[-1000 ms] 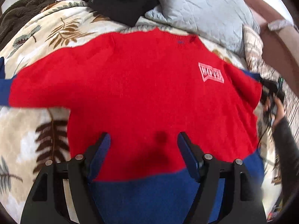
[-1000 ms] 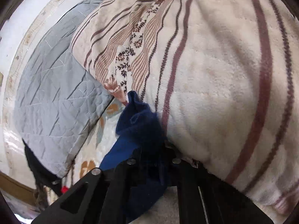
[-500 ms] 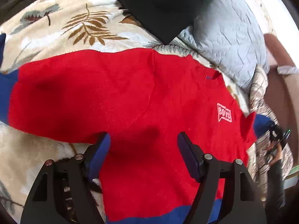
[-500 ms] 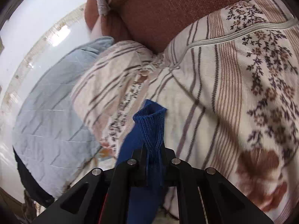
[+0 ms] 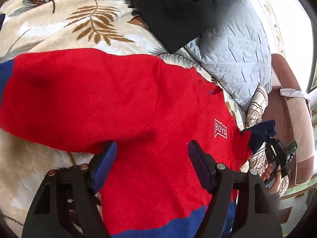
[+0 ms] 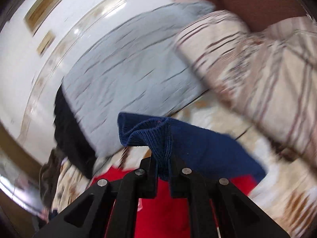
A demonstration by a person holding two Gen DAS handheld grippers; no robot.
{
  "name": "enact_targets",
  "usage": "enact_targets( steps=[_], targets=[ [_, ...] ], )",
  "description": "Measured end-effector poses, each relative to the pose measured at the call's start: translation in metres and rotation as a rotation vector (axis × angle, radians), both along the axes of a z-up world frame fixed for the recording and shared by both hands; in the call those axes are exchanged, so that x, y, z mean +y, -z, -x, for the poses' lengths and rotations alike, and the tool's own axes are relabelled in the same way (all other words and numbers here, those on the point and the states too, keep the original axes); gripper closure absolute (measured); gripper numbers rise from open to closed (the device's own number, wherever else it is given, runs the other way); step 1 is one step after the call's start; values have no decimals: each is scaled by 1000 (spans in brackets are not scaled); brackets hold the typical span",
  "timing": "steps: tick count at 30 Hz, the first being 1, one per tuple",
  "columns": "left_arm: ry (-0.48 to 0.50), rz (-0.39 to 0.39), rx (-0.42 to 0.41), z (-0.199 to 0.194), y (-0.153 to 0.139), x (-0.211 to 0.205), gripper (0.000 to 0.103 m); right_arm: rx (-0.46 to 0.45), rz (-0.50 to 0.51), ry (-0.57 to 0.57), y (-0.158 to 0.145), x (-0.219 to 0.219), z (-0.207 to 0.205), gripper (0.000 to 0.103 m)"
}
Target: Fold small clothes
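Two grippers here and they're in totally different states. The left gripper (image 5: 152, 154) hangs with its jaws spread wide over the red sweater (image 5: 122, 103), nothing between the blue-padded fingers (image 5: 105, 158), just hovering above the chest area near the armpit. The right gripper (image 6: 162, 166) is pinched tight on the navy cuff (image 6: 158, 136) of one sleeve, ribbed knit bunched up and sticking out past the black fingertips. In the left wrist view you can spot that same cuff (image 5: 261, 132) lifted off to the right edge of the sweater, with a hand (image 5: 275, 180) holding the right gripper just below it.

The sweater itself lies front side up on a cream blanket with brown leaf print (image 5: 65, 23), mostly flat. There's a small white "BOYS" patch (image 5: 220, 129) on the chest, a blue hem band (image 5: 178, 224) along the bottom, and the other sleeve stretches out to the left, ending in a blue cuff (image 5: 5, 73) at the frame edge.

Past the collar there's a pale blue quilted pillow (image 5: 237, 49) with a black garment (image 5: 178, 10) draped partly over it. A striped beige cushion (image 6: 257, 69) sits just beside the pillow, and a brown upholstered headboard (image 5: 287, 119) is behind that. The right wrist view is pretty motion-blurred, so the background there is smeary, only the cuff and fingers are sharp.
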State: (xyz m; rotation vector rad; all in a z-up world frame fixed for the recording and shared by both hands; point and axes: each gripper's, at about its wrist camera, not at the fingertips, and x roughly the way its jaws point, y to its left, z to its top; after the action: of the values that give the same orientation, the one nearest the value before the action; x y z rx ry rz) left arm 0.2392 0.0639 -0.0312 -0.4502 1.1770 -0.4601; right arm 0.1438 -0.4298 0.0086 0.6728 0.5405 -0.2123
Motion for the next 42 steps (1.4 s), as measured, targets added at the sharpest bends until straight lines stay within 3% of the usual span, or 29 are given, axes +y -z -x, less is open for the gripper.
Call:
enact_targets(
  steps=[10,17,22,24,27,31,33,36,39,40,41,42],
  targets=[
    [26,-70,19,4,-5,-2,29,56,30,-247,14,130,-41,96],
    [3,-25,15,3,-19,17,29,84,46,-436,26,241,-65,96],
    [-6,13,-16,4,-34,30,29,125,65,-503,43,295,-75,96],
    [3,32,-20,4,-36,30,29,181,42,-515,58,307,-76,86],
    [26,77,10,1,-30,27,29,280,9,-564,77,313,-69,78],
    [57,174,90,0,-12,15,28,234,7,-596,68,296,-32,70],
    [73,211,136,0,0,3,24,225,-5,-562,63,273,-10,62],
    [103,249,184,-2,12,-20,23,211,-32,-481,62,228,25,60],
    [113,194,164,-4,13,-42,23,216,-42,-374,65,180,53,60],
    [96,157,139,-5,12,-48,25,211,-52,-337,63,163,62,60],
    [77,134,114,-5,11,-51,33,198,-71,-282,62,141,75,60],
    [59,122,88,-6,8,-53,47,188,-83,-247,61,130,81,60]
  ],
)
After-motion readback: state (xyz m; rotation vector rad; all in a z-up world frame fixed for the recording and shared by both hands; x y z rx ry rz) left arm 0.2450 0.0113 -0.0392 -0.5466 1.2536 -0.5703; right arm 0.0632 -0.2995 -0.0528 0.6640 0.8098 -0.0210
